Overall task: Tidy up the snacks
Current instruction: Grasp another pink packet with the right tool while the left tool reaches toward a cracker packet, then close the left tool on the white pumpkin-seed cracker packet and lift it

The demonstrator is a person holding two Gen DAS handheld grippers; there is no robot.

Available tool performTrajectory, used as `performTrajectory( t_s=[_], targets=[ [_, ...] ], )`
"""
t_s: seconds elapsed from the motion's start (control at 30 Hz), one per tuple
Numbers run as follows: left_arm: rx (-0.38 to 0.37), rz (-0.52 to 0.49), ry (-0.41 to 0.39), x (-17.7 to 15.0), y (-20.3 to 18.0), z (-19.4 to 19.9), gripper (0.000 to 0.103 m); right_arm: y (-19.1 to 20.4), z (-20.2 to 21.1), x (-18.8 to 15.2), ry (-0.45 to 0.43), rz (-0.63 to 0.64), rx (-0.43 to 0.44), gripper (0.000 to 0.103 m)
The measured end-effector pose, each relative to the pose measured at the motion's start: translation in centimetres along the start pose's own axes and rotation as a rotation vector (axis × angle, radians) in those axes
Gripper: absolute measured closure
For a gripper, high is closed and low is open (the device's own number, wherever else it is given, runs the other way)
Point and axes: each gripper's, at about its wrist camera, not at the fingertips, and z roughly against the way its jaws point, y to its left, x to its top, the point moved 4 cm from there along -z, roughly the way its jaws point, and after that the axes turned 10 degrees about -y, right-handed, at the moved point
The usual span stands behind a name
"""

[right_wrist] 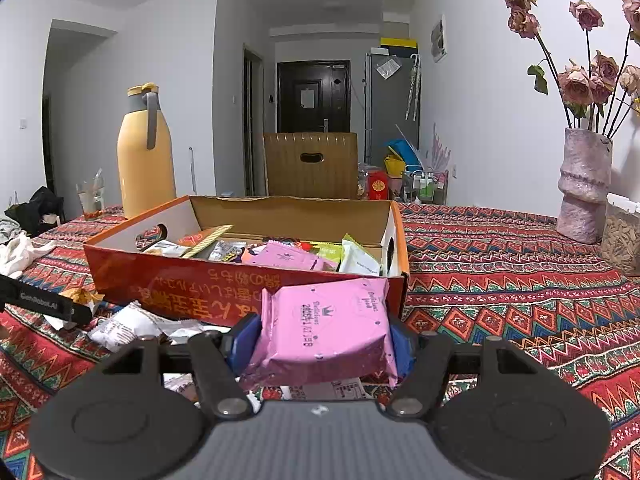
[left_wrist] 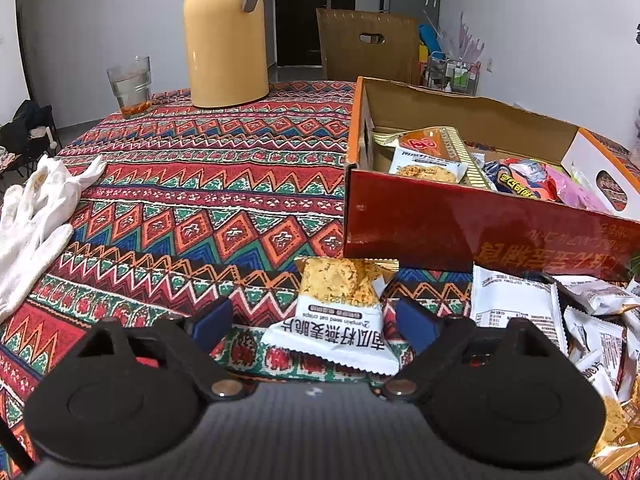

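A red cardboard box [left_wrist: 460,228] holding several snack packets stands on the patterned tablecloth; it also shows in the right wrist view [right_wrist: 192,284]. My left gripper [left_wrist: 316,322] is open, its blue pads on either side of a white oat crisp packet [left_wrist: 336,316] lying on the cloth in front of the box. My right gripper [right_wrist: 324,336] is shut on a pink snack packet [right_wrist: 328,332], held just in front of the box's near right corner. A pile of loose white packets [left_wrist: 560,320] lies right of the left gripper.
A yellow thermos [left_wrist: 224,36] and a glass of water [left_wrist: 130,86] stand at the far side. White gloves [left_wrist: 36,216] lie at the left. A vase of dried roses [right_wrist: 584,184] and a clear jar [right_wrist: 624,236] stand at the right.
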Motion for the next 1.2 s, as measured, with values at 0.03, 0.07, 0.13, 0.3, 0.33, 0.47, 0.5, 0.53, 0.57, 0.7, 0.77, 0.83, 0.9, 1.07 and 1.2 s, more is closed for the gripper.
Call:
performTrajectory(
  t_s=[0.03,0.07,0.13,0.3,0.33,0.47,0.5,0.53,0.57,0.7,0.77,0.83,0.9,1.07,1.2],
  targets=[
    [-0.006,0.000,0.001,0.0,-0.1,0.0,0.020,0.0,-0.1,0.0,0.002,0.001,-0.002,0.038],
    [-0.010,0.000,0.003,-0.1,-0.1,0.0,0.022,0.1,-0.1,0.0,0.004,0.001,-0.003,0.038],
    [-0.019,0.000,0.008,-0.2,-0.2,-0.1,0.033,0.1,-0.2,0.0,0.008,0.003,-0.006,0.038],
    [-0.028,0.005,-0.003,-0.2,-0.3,0.1,0.046,0.0,-0.4,-0.1,0.011,0.001,-0.013,0.038],
    [-0.029,0.006,-0.005,-0.2,-0.3,0.2,0.046,0.0,-0.4,-0.2,0.012,0.001,-0.015,0.038],
    [-0.026,0.002,-0.018,-0.2,-0.4,0.4,0.047,0.0,-0.5,-0.2,0.013,-0.001,-0.019,0.038],
    [-0.020,0.000,-0.026,-0.2,-0.4,0.5,0.047,0.0,-0.5,-0.2,0.012,-0.002,-0.020,0.038],
    [-0.020,-0.001,-0.032,-0.2,-0.4,0.6,0.047,0.0,-0.5,-0.2,0.010,-0.003,-0.020,0.038],
    [-0.023,-0.001,-0.038,-0.1,-0.5,0.7,0.047,-0.1,-0.5,-0.2,0.008,-0.004,-0.021,0.038],
    [-0.025,-0.007,-0.068,0.0,-0.6,1.3,0.048,-0.1,-0.4,-0.2,0.000,-0.006,-0.023,0.038],
    [-0.024,-0.010,-0.082,0.1,-0.6,1.5,0.048,-0.1,-0.4,-0.2,-0.005,-0.007,-0.023,0.038],
    [-0.022,-0.009,-0.094,0.2,-0.6,1.8,0.048,-0.1,-0.2,-0.1,-0.012,-0.006,-0.024,0.038],
    [-0.020,-0.005,-0.107,0.4,-0.5,2.0,0.050,-0.2,-0.1,0.0,-0.020,-0.009,-0.025,0.038],
    [-0.033,0.009,-0.142,0.9,-0.3,3.0,0.071,-0.4,0.3,0.3,-0.043,-0.024,-0.027,0.038],
    [-0.049,0.018,-0.144,1.0,-0.3,3.4,0.076,-0.4,0.7,0.6,-0.057,-0.026,-0.023,0.038]
  ],
)
